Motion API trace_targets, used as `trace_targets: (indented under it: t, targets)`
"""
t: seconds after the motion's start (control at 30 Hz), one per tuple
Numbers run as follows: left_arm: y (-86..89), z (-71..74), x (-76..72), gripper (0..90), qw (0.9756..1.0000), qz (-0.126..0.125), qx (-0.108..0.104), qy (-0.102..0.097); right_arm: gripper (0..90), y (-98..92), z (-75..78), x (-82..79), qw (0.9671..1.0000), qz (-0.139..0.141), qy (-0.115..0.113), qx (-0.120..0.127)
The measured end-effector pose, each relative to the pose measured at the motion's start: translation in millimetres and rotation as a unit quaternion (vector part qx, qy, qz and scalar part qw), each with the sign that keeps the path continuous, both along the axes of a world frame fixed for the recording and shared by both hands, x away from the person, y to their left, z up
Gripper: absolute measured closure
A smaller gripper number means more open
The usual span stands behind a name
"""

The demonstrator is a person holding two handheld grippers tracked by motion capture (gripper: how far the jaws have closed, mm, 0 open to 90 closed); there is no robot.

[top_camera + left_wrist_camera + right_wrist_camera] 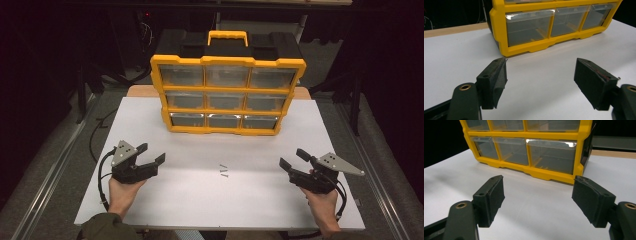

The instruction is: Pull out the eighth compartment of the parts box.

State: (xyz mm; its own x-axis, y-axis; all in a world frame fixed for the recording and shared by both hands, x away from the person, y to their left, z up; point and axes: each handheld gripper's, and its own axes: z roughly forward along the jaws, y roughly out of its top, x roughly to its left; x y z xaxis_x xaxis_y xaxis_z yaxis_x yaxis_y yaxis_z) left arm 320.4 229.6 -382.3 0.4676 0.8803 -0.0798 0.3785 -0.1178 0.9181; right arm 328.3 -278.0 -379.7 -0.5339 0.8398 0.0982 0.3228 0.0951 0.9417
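Your left gripper and right gripper rest with jaws wide apart and empty; the yellow-framed organiser with clear plastic drawers stands ahead between them, about equally near.

Glossy yellow plastic on the frame of the drawer cabinet, with clear, shiny plastic drawers catching glare along their top edges. Matt white on the table top, smooth and paper-like (a strip of bare wood behind it). Matt black plastic on the left gripper and right gripper, with rough, slightly frayed pads and small brass-coloured bushings. Dull grey plates on top.
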Motion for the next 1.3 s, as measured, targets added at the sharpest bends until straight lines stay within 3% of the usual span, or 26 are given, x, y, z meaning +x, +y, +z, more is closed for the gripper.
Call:
trace_targets:
  t: [0.63, 0.97, 1.1, 1.3]
  targets:
    - [0.4, 1.7, -0.9, 26.5, 1.0000, 0.002, 0.000, -0.003, 27.4, -0.7, -0.5, 0.2, 1.0000, -0.002, 0.003, -0.001]
    - [-0.3, 5.6, -0.8, 25.6, 0.9999, 0.004, -0.011, -0.003, 27.3, -1.5, -1.2, 0.4, 1.0000, -0.007, 0.005, -0.001]
    - [-3.2, 6.9, 1.2, 24.8, 0.9999, -0.002, -0.013, 0.003, 27.3, -2.4, -1.5, 1.0, 0.9999, -0.011, 0.006, 0.002]
    - [-5.4, 7.9, 1.8, 26.5, 0.9998, -0.010, -0.019, -0.005, 26.4, -1.6, -2.5, 3.1, 0.9998, -0.009, 0.017, -0.002]
